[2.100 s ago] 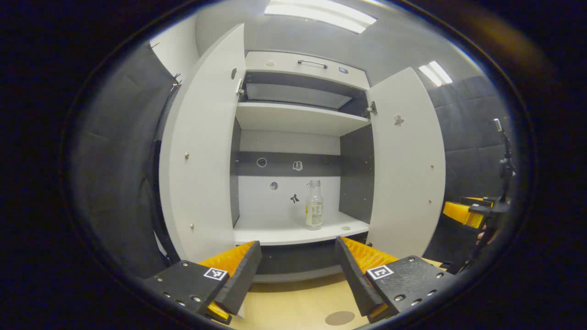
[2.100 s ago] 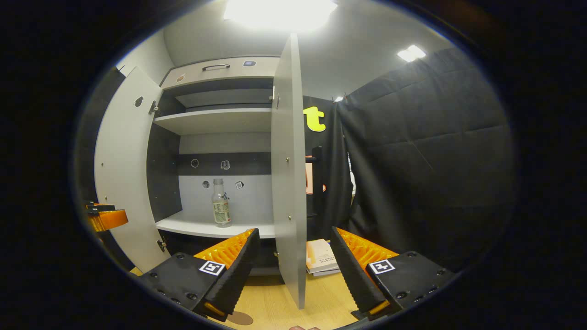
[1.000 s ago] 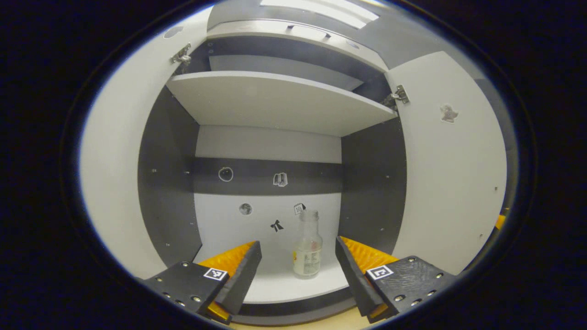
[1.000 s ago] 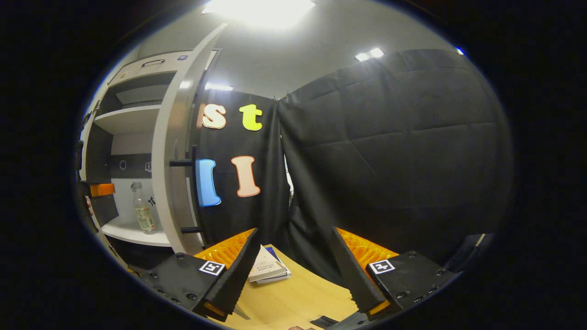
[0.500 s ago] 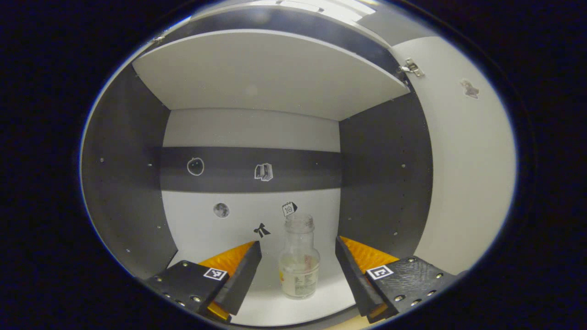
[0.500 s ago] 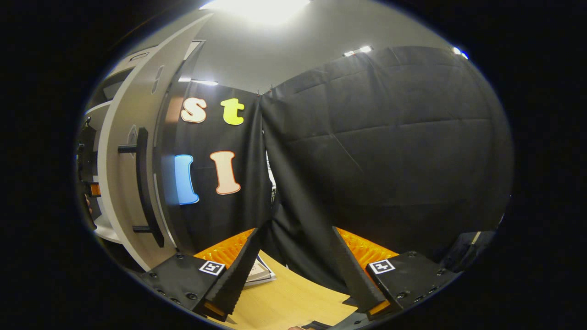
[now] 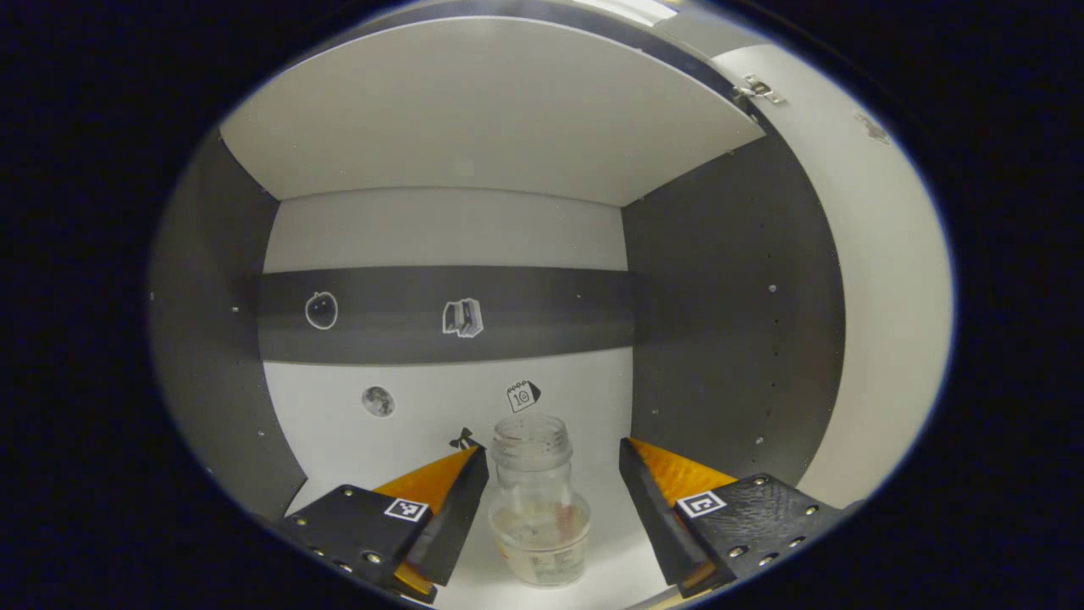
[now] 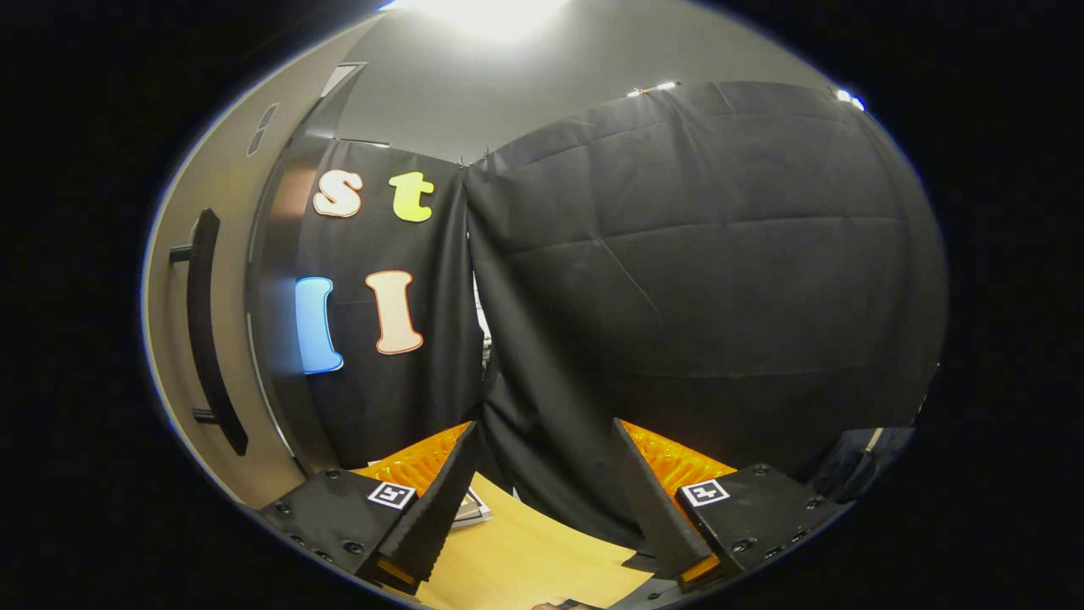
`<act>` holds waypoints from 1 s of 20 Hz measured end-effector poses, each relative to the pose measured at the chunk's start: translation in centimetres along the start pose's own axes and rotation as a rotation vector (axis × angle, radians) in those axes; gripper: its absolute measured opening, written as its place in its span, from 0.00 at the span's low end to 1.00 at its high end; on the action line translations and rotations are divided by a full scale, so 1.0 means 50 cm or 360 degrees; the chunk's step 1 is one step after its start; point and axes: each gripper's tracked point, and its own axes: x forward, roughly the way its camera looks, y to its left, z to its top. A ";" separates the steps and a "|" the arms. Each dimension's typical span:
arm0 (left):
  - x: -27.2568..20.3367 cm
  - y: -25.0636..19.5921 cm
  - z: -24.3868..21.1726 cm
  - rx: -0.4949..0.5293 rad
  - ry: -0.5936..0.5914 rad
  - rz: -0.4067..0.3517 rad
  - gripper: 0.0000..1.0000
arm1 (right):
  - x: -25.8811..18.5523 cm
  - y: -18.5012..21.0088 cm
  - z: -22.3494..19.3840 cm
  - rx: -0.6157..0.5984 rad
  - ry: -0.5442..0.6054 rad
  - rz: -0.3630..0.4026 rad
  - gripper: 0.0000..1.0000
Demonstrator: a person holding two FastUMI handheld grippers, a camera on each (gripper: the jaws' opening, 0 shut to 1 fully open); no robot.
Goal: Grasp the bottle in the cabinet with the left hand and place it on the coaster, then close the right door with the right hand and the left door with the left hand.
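Left gripper view looked straight into the lower compartment of the cabinet (image 7: 703, 339), where the bottle (image 7: 537, 500) stood upright on the white shelf floor (image 7: 610, 517), its long axis vertical and its open mouth uppermost. The left gripper (image 7: 552, 517) had its fingers spread wide, one on each side of the bottle. The glass sat between them but off centre: its body lay just beside the left-hand finger, perhaps brushing it, though contact could not be told for sure, while a clear strip of shelf showed between the bottle and the right-hand finger. The fingertips reached about level with the bottle's shoulder, so the body lay within the span and the narrower neck stood just above and beyond it.

Right gripper view faced away, toward the outer face of the right door (image 8: 182, 280) with its black handle (image 8: 207, 330) and the wooden table top (image 8: 525, 563). The right gripper (image 8: 542, 500) was also spread and held nothing.

Judged from this, the left gripper was plainly the nearer one, and the coming squeeze would turn on that sideways offset: closing evenly would likely nudge the bottle rightward before both fingers bore on it.
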 end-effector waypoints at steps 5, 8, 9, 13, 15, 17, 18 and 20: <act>0.011 0.000 -0.006 0.0027 0.0018 -0.0021 0.58 | 0.017 0.001 -0.006 -0.0035 -0.0006 0.0007 0.93; 0.003 -0.002 -0.006 0.0054 0.0033 -0.0014 0.43 | 0.027 -0.005 -0.019 -0.0032 0.0023 -0.0001 0.93; 0.003 -0.002 -0.002 0.0050 0.0026 -0.0011 0.51 | 0.027 0.001 -0.019 -0.0015 0.0027 0.0015 0.93; -0.027 -0.025 0.010 0.0012 0.0035 -0.0065 0.46 | 0.028 0.011 -0.016 -0.0005 0.0016 0.0058 0.93; -0.048 -0.029 0.032 0.0017 0.0005 -0.0093 0.42 | 0.028 0.018 -0.014 -0.0023 0.0014 0.0079 0.93; -0.075 -0.036 0.057 0.0030 -0.0020 -0.0127 0.37 | 0.025 0.024 -0.013 -0.0022 0.0016 0.0103 0.93; -0.090 -0.042 0.069 0.0032 -0.0030 -0.0148 0.37 | 0.022 0.028 -0.012 -0.0019 0.0015 0.0113 0.93; -0.129 -0.054 0.093 0.0028 -0.0046 -0.0187 0.37 | 0.015 0.031 -0.011 -0.0015 0.0018 0.0135 0.93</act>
